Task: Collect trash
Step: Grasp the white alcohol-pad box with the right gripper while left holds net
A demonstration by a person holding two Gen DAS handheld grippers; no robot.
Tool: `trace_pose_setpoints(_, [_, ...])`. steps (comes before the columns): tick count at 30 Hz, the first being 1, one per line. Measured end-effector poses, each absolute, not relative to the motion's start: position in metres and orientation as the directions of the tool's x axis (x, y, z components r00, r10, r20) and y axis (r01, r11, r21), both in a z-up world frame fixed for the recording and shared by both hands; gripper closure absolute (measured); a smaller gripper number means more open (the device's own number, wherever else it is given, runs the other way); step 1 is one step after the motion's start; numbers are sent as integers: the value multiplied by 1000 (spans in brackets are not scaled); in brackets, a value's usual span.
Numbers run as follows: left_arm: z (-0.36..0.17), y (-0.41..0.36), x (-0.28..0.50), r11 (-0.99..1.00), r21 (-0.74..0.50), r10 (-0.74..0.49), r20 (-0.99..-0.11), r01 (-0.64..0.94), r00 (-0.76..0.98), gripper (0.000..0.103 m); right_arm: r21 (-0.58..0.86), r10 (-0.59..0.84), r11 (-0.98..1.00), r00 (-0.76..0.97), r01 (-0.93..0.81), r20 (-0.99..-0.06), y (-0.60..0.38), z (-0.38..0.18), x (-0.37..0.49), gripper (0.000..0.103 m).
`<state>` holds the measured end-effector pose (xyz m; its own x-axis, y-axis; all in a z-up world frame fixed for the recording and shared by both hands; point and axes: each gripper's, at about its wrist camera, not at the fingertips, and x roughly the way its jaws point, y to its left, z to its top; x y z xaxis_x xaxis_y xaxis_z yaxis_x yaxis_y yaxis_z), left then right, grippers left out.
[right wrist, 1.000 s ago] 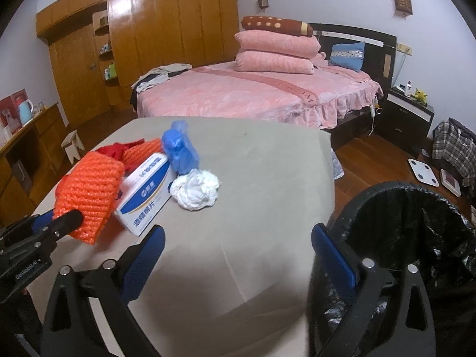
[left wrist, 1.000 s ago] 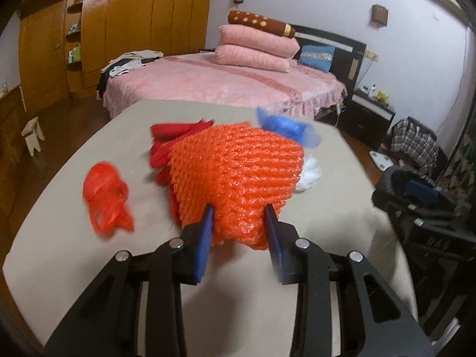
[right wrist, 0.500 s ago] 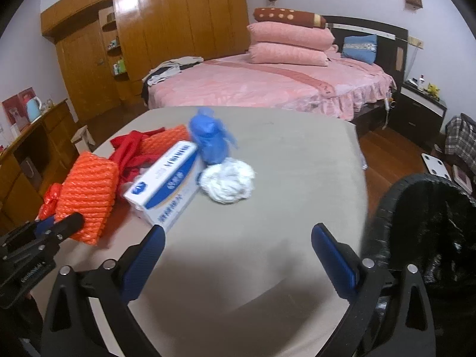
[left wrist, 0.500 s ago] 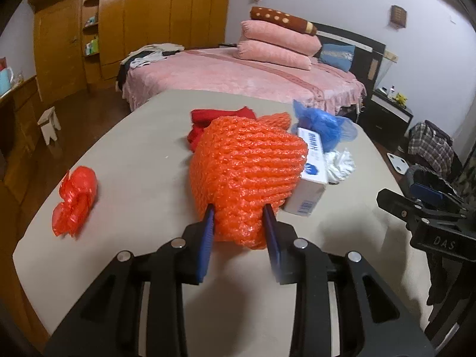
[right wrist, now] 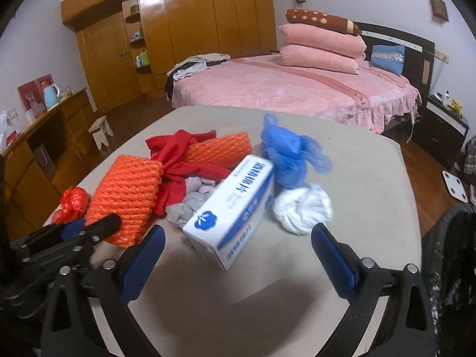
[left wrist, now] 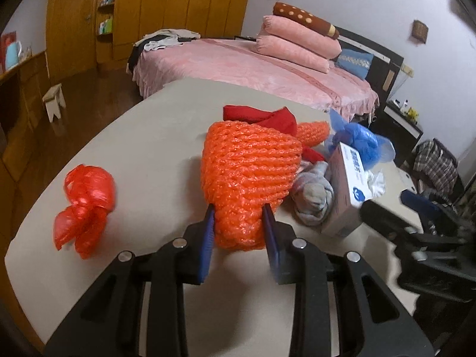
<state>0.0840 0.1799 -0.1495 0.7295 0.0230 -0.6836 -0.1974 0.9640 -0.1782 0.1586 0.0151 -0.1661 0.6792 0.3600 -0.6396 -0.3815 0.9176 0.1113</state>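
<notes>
Orange foam netting point(left wrist: 250, 178) pinched in left gripper point(left wrist: 238, 223), right gripper point(right wrist: 235, 247) agape, bin point(right wrist: 455, 255) cropped.

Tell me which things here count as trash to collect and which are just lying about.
Trash job: orange foam net in left tongs, red bag, blue bag, white wad, bin.
Lying about: red cloth, socks, stool, bed.

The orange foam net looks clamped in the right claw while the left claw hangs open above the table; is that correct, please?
Not quite: the claws are swapped. The left wrist view shows the left claw clamped on the orange foam net, and the right wrist view shows the right claw open above the table.
</notes>
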Motion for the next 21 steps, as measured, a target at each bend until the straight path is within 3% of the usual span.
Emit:
trace_pose_setpoints(6, [-147,183,90,964,-181,16,-694,-196,720,73,103,342,919,643,-380,-685,23,-183,169,13])
trace_pose_setpoints(11, [-151,175,96,970,-159,21,-694,-182,720,73,72,320,918,622,-390,-715,10,-189,168,37])
trace_pose_setpoints(15, [-150,172,97,970,-165,16,-688,-178,726,73,0,269,924,650,-383,-711,1,-181,164,37])
trace_pose_setpoints(21, [-154,172,98,970,-164,18,-687,-179,727,72,65,310,922,627,-381,-714,6,-181,169,37])
